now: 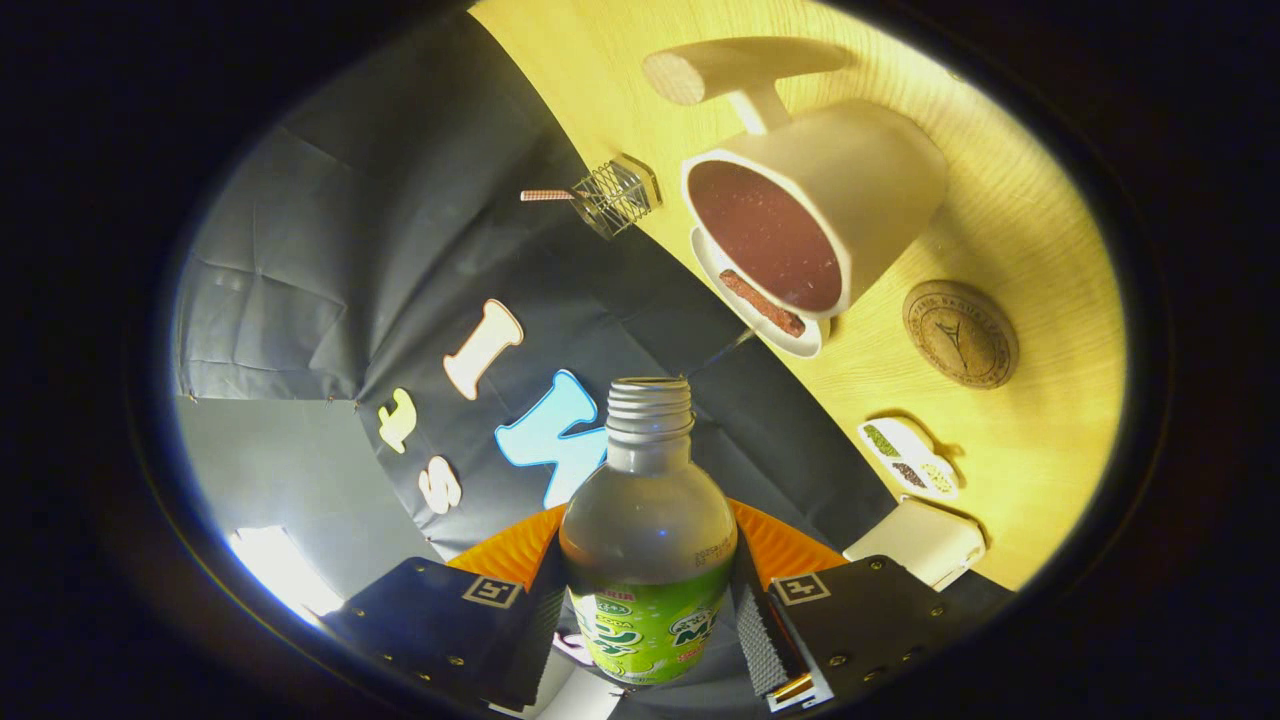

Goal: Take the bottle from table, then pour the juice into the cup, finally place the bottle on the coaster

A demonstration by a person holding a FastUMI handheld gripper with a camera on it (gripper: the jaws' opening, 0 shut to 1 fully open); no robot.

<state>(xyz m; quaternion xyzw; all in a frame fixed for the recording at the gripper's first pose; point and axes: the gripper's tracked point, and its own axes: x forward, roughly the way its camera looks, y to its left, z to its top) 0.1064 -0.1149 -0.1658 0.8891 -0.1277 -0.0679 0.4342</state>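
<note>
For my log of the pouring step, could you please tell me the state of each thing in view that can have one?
gripper: shut on the bottle, fingers pressing both its sides.
bottle: uncapped, held and tipped toward the cup.
cup: mouth open, reddish inside.
coaster: bare, lying beside the cup.
small dish: holds a brown strip, next to the cup.

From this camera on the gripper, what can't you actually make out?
- Bottle: its base sits below the fingers, which clamp it.
- Cup: how full it is; the tilted view blurs the level.
- Coaster: its printing is too small.
- Small dish: contents too tiny to name.
</note>
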